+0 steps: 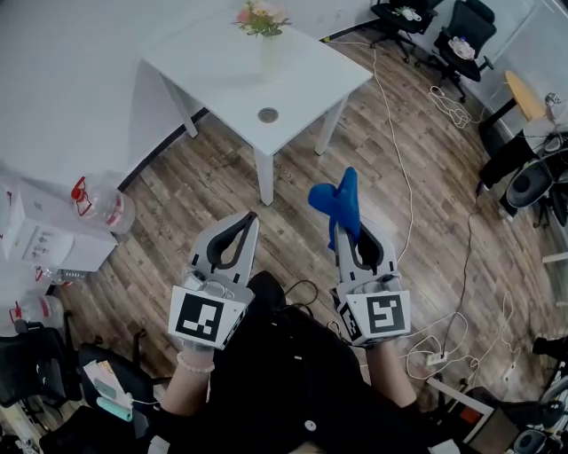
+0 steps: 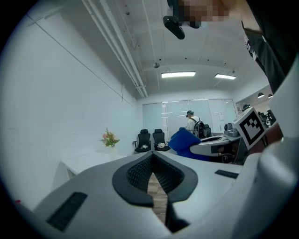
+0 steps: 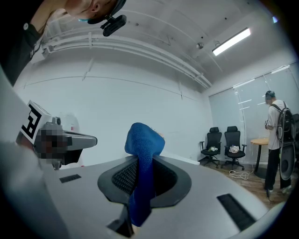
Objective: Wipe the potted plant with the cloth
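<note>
The potted plant, pink flowers in a white pot, stands at the far side of the white table, well ahead of both grippers; it also shows small in the left gripper view. My right gripper is shut on a blue cloth, which sticks up out of its jaws. My left gripper is shut with nothing in it, its pads meeting. Both are held level over the wooden floor, side by side. From the left gripper view the cloth shows to the right.
A small round grey disc lies on the table. Water bottles and a white box stand at the left wall. Cables run across the floor on the right. Office chairs and a standing person are farther off.
</note>
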`<state>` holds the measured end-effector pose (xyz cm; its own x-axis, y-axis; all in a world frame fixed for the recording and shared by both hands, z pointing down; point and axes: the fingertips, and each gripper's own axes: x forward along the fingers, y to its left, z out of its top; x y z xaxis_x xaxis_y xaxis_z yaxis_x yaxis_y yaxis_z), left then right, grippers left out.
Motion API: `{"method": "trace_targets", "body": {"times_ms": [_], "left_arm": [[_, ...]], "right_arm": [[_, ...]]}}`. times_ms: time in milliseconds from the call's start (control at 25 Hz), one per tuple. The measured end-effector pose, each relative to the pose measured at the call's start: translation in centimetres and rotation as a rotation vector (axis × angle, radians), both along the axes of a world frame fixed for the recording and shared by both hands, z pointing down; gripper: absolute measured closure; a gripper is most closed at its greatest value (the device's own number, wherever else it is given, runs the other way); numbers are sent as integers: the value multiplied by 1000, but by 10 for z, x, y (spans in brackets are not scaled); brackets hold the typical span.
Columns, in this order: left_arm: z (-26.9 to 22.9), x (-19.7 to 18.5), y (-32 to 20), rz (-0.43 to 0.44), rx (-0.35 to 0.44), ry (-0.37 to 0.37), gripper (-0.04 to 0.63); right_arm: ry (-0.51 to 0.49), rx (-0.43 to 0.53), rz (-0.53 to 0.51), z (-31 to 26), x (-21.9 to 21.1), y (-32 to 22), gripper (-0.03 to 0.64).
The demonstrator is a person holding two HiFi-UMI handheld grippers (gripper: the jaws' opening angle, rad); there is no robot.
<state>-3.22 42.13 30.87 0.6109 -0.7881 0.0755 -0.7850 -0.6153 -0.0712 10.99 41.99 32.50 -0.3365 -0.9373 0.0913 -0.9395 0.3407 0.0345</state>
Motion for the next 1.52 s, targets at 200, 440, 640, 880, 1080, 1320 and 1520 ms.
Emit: {"method": "trace_targets", "body": {"times_ms": [200,440,640,880,1080,1320,1520], "left_arm": [[4,1,-12,-1,-14,2,581],[7,6,-46,12,-22,3,581],[1,8,-95,42,54,-6,581],[-11,9,-156,85,49,-6,581],[-16,1,-208,100,70,-5,581],[-23,-16,-266,80,72,16,581],[-16,-33,-308,67,62,36,581]], "right_arm": [[-3,-17,9,5,4,-10,535],[-4,-21,29,7,10,-37,535],[2,-12,66,1,16,-74,535],[15,4,106,-13,13,-125,535],[26,-6,123,-17,6,-171,535],[46,5,125,-26,-9,-223,535],[50,11,123,-26,-25,-264,535]]}}
